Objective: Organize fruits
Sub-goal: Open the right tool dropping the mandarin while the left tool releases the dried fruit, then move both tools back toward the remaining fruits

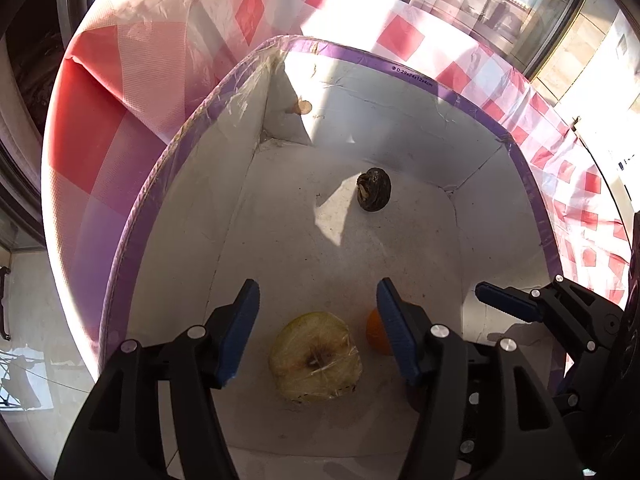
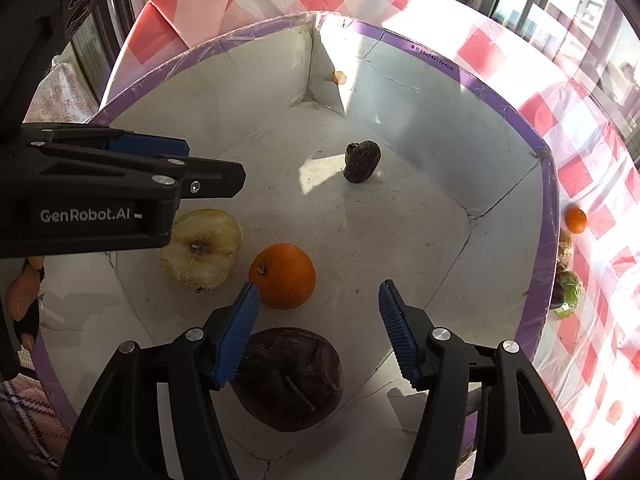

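A white box with a purple rim (image 1: 472,106) (image 2: 480,80) holds fruit. A yellow-green apple (image 1: 316,356) (image 2: 202,248) lies on its floor under my open, empty left gripper (image 1: 318,312). An orange (image 2: 284,276) (image 1: 376,334) sits beside it. A dark brown wrinkled fruit (image 2: 292,376) lies below my open, empty right gripper (image 2: 316,308). A small dark shrivelled fruit (image 1: 374,190) (image 2: 362,162) lies farther back. The left gripper also shows in the right wrist view (image 2: 152,168), and the right gripper in the left wrist view (image 1: 516,304).
The box stands on a red-and-white checked tablecloth (image 1: 132,92) (image 2: 592,184). Outside the box at right lie a small orange (image 2: 576,220) and a green fruit (image 2: 566,296). Windows stand behind the table.
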